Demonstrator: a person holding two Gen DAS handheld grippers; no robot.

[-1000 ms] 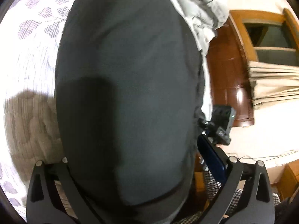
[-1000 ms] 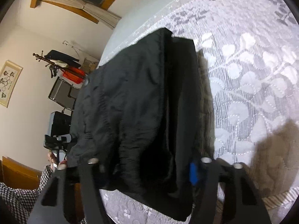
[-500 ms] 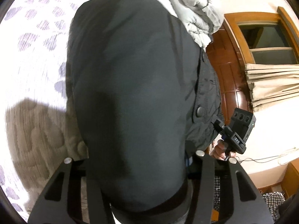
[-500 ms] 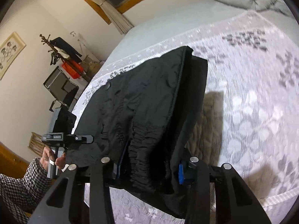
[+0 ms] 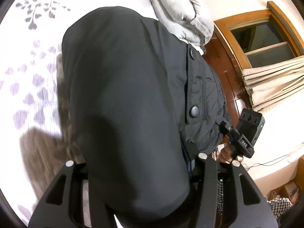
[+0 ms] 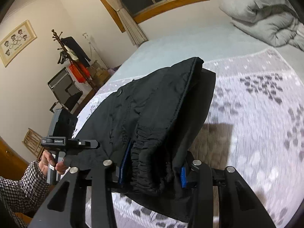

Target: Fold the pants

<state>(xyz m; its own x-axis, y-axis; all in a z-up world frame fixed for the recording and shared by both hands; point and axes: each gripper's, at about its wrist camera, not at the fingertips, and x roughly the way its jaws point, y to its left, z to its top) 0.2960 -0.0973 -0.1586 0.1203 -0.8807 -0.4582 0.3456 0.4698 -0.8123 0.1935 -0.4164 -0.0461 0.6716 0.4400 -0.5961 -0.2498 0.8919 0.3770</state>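
Black pants (image 6: 159, 114) are folded into a thick stack and held up off the bed (image 6: 256, 133), gripped at one end by both tools. Right gripper (image 6: 152, 172): jaws have just been closing and now pinch the gathered elastic waistband, blue pads (image 6: 124, 163) pressed on either side of the bunched cloth. Left gripper (image 5: 136, 171): jaws came in sharply and now clamp the smooth dark fabric, which bulges up and fills most of the left wrist view; only one blue pad edge (image 5: 188, 163) shows, so contact on the other side is probably there but hidden by cloth. Far end of the pants droops toward the patterned bedspread (image 5: 28, 95) and seems to hang above it, with a shadow below. Snap buttons (image 5: 194, 111) show on a pocket flap at the right side. A person's hand (image 5: 226, 153) grips the right tool's handle; in the right wrist view a checked sleeve (image 6: 20, 188) and hand (image 6: 49, 161) hold the left tool. Grey duvet (image 6: 266, 17) is bundled at the far end of the bed. Coat rack (image 6: 64, 47) and window with curtain (image 6: 129, 19) sit behind.
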